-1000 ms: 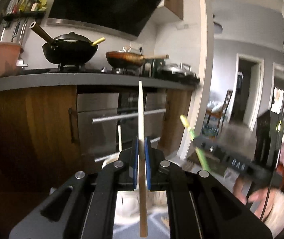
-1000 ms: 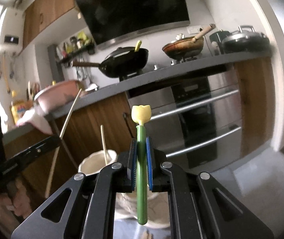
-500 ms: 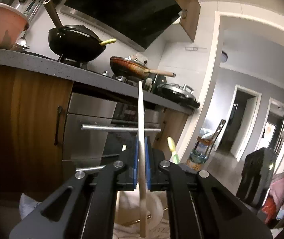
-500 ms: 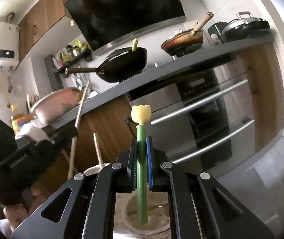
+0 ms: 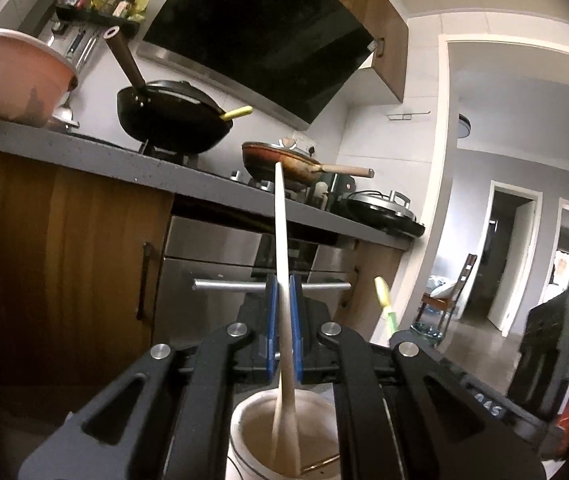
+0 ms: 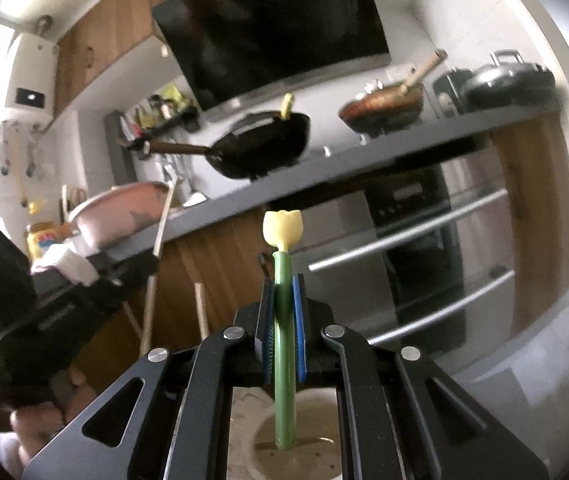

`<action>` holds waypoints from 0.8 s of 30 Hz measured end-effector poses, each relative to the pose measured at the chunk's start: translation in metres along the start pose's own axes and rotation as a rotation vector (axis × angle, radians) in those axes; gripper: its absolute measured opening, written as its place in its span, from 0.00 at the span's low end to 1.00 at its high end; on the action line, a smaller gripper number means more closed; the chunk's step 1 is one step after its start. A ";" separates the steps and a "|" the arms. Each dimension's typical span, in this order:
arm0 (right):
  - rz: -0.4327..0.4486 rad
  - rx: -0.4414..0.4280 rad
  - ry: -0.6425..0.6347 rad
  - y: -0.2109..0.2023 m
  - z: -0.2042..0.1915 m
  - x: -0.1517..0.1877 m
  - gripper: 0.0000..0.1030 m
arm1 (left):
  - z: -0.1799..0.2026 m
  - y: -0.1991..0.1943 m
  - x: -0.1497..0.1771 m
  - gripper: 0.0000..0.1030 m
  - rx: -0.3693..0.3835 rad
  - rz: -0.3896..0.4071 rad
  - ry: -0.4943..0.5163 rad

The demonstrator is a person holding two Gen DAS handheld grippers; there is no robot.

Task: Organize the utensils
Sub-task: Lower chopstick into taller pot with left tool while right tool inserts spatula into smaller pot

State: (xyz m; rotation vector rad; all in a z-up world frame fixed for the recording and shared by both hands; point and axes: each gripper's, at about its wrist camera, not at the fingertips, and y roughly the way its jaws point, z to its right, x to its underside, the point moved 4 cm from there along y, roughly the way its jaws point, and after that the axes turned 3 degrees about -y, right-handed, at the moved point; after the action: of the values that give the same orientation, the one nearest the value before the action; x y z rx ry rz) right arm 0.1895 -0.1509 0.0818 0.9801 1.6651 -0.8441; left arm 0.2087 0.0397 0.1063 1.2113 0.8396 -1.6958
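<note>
Two utensils hang upright over one cream holder (image 5: 284,436), ready for dropping. Left gripper (image 5: 283,320) clamps a pale wooden spatula (image 5: 282,240), its lower end inside the rim. Right gripper (image 6: 283,336) pinches a green tulip-topped utensil (image 6: 283,320) above the same opening.

Both wrist cameras sit low, close above a cream holder (image 5: 284,440), tilted up toward the kitchen tabletop (image 5: 164,168). The left view faces the stove with the doorway at 3 o'clock; the right view has the oven (image 6: 424,264) at 3 o'clock. Both share the black wok (image 6: 260,148), the range hood and the holder (image 6: 312,432).
</note>
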 end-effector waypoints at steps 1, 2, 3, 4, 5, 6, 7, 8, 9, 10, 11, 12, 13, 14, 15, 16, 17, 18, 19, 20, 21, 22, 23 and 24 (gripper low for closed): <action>-0.003 0.001 -0.013 0.001 -0.002 0.001 0.10 | 0.000 0.002 0.001 0.06 0.002 0.000 0.003; -0.011 0.004 -0.024 0.003 -0.004 0.004 0.10 | 0.001 0.004 0.003 0.06 0.002 0.000 0.007; -0.020 0.007 -0.032 0.006 -0.005 0.006 0.10 | 0.003 0.007 0.005 0.06 0.003 -0.002 0.014; -0.017 0.019 -0.050 0.007 -0.007 0.008 0.10 | 0.004 0.010 0.007 0.06 0.002 -0.006 0.020; -0.013 0.034 -0.081 0.007 -0.009 0.009 0.10 | 0.005 0.013 0.009 0.06 -0.002 -0.011 0.028; -0.012 0.042 -0.098 0.007 -0.011 0.010 0.10 | 0.007 0.014 0.011 0.06 0.000 -0.012 0.036; -0.012 0.050 -0.117 0.007 -0.013 0.011 0.10 | 0.008 0.014 0.013 0.06 0.002 -0.018 0.047; -0.012 0.055 -0.133 0.008 -0.015 0.012 0.10 | 0.009 0.014 0.015 0.06 -0.003 -0.022 0.061; -0.011 0.065 -0.158 0.007 -0.018 0.014 0.10 | 0.009 0.013 0.017 0.06 -0.007 -0.024 0.070; -0.002 0.061 -0.168 0.004 -0.021 0.014 0.10 | 0.008 0.011 0.018 0.06 -0.008 -0.026 0.074; 0.012 0.051 -0.171 0.001 -0.024 0.012 0.10 | 0.008 0.011 0.019 0.06 -0.006 -0.028 0.072; 0.024 0.047 -0.172 -0.002 -0.026 0.011 0.10 | 0.007 0.009 0.019 0.06 -0.006 -0.025 0.070; 0.036 0.036 -0.171 -0.006 -0.029 0.009 0.10 | 0.005 0.006 0.019 0.06 -0.006 -0.021 0.068; 0.036 0.022 -0.173 -0.007 -0.032 0.010 0.10 | 0.003 0.004 0.018 0.06 -0.007 -0.018 0.063; 0.025 0.013 -0.178 -0.006 -0.034 0.012 0.10 | 0.002 0.003 0.018 0.06 -0.006 -0.017 0.057; 0.013 0.008 -0.181 -0.004 -0.035 0.014 0.10 | 0.000 0.002 0.017 0.06 -0.003 -0.018 0.049; -0.001 0.009 -0.183 -0.002 -0.035 0.018 0.10 | -0.002 0.001 0.017 0.06 -0.002 -0.017 0.044; -0.021 0.015 -0.183 0.003 -0.033 0.022 0.10 | -0.002 0.001 0.017 0.06 -0.003 -0.017 0.042; -0.027 0.024 -0.183 0.005 -0.031 0.023 0.10 | -0.003 0.001 0.018 0.06 -0.003 -0.020 0.040; -0.031 0.032 -0.184 0.006 -0.029 0.024 0.10 | -0.003 0.002 0.019 0.06 -0.003 -0.020 0.040; -0.031 0.045 -0.193 0.007 -0.028 0.024 0.10 | -0.003 0.003 0.020 0.06 -0.004 -0.021 0.042; -0.030 0.058 -0.206 0.008 -0.027 0.025 0.10 | -0.003 0.004 0.021 0.06 -0.004 -0.023 0.043; -0.028 0.070 -0.219 0.008 -0.027 0.026 0.10 | -0.003 0.005 0.022 0.06 -0.003 -0.025 0.042; -0.028 0.076 -0.228 0.009 -0.027 0.027 0.10 | -0.003 0.006 0.023 0.06 0.000 -0.028 0.040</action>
State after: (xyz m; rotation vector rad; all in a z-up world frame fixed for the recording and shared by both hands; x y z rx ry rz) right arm 0.1815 -0.1177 0.0620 0.8781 1.4638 -1.0060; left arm 0.2117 0.0337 0.0838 1.2422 0.8843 -1.6993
